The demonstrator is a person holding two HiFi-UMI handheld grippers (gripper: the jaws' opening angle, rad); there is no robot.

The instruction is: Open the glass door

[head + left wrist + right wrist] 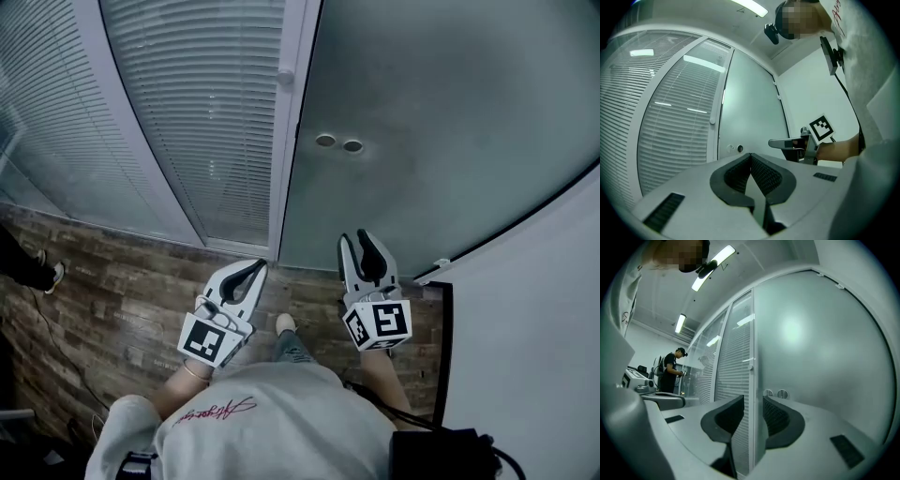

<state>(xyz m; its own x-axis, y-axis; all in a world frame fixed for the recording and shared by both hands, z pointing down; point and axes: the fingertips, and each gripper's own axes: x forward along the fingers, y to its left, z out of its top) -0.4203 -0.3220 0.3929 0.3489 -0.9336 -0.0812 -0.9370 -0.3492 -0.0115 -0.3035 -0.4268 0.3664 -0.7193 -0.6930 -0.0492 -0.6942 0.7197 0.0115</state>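
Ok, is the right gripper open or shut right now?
Open. The right gripper shows its jaws apart in its own view, nothing between them, only the door frame beyond.

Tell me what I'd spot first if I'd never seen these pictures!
The big frosted glass door fills the head view's upper right, with two small round fittings near its left edge. In front of it, low in the picture, the left gripper has its jaws together and the right gripper has its jaws apart with nothing between them. Left of the door hang striped blinds.
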